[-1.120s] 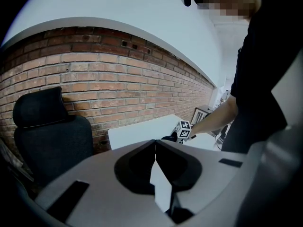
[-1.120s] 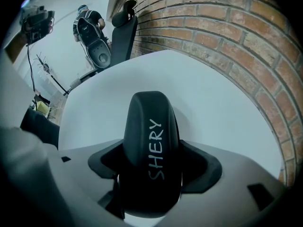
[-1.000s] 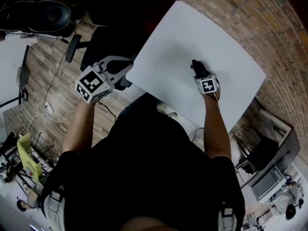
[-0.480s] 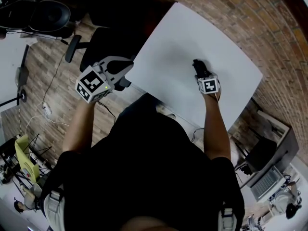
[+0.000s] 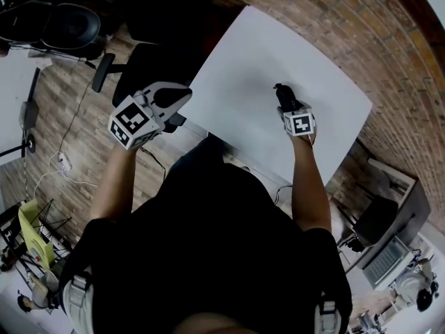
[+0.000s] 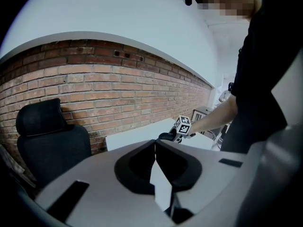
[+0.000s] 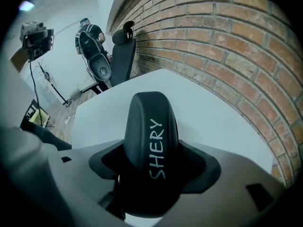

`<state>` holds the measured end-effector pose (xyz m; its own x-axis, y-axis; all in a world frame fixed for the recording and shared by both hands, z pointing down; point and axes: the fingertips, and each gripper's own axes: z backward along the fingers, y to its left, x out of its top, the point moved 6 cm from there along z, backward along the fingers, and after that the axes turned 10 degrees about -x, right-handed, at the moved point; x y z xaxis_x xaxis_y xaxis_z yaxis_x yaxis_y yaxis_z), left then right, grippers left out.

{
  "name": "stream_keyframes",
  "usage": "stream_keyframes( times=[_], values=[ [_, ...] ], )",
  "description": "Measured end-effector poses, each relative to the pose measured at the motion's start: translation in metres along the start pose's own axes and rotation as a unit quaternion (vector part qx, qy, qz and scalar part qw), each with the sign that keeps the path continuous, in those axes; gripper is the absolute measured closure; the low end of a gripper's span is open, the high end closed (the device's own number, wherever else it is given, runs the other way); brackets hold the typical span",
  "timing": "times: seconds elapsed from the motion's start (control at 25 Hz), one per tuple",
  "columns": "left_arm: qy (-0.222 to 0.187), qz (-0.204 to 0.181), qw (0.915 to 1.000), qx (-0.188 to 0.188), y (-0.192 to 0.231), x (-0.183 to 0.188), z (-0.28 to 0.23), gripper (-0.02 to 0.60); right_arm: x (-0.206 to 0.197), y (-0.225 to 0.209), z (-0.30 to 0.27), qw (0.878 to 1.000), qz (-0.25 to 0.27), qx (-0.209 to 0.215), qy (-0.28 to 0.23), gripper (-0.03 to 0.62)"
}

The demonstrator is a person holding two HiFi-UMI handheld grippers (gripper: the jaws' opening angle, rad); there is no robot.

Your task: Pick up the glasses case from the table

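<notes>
The black glasses case (image 7: 151,141), printed SHERY in white, stands on end between the jaws of my right gripper (image 7: 152,174), which is shut on it. In the head view the case (image 5: 284,96) pokes out past the right gripper (image 5: 288,105) above the white table (image 5: 236,61). From the left gripper view the case (image 6: 166,136) shows small by the marker cube, held off the table (image 6: 135,135). My left gripper (image 5: 185,93) hovers off the table's left edge; its jaws (image 6: 155,143) meet with nothing between them.
A black office chair (image 5: 149,61) stands by the table's far left corner, also seen as a chair (image 6: 47,141) against the brick wall (image 6: 118,93). Brick wall (image 7: 227,56) runs along the table's right. A person (image 7: 90,32) stands far off. A laptop (image 5: 386,263) sits at lower right.
The right gripper has risen with the case in it, and the case is off the table. The left gripper has edged slightly upward.
</notes>
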<state>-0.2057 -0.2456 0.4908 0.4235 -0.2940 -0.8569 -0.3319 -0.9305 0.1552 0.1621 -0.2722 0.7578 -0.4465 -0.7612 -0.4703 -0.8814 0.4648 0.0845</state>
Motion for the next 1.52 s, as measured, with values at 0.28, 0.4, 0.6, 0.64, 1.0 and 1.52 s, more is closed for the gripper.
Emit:
stream_keyframes(
  times=[0.28,0.4,0.6,0.64,1.0,1.52],
  values=[
    [-0.006,-0.011,0.9999,0.000,-0.021,0.008,0.002,0.570,-0.002,0.001,0.031,1.000,-0.015,0.003,-0.025,0.270],
    [-0.007,-0.015,0.9999,-0.001,-0.031,0.010,0.002,0.570,-0.002,0.000,0.046,0.999,-0.028,0.004,-0.037,0.270],
    [-0.010,-0.025,0.9996,-0.001,-0.048,0.017,0.004,0.569,-0.005,0.000,0.068,0.998,-0.040,0.005,-0.054,0.270],
    [-0.012,-0.028,0.9995,-0.002,-0.051,0.018,0.005,0.569,-0.005,0.000,0.073,0.997,-0.042,0.005,-0.058,0.270],
    [-0.018,-0.046,0.9988,-0.004,-0.079,0.028,0.010,0.569,-0.008,-0.004,0.116,0.991,-0.087,0.008,-0.097,0.270],
    [-0.029,-0.076,0.9965,-0.017,-0.119,0.046,0.007,0.569,-0.027,-0.005,0.168,0.987,-0.094,-0.007,-0.128,0.270]
  ],
)
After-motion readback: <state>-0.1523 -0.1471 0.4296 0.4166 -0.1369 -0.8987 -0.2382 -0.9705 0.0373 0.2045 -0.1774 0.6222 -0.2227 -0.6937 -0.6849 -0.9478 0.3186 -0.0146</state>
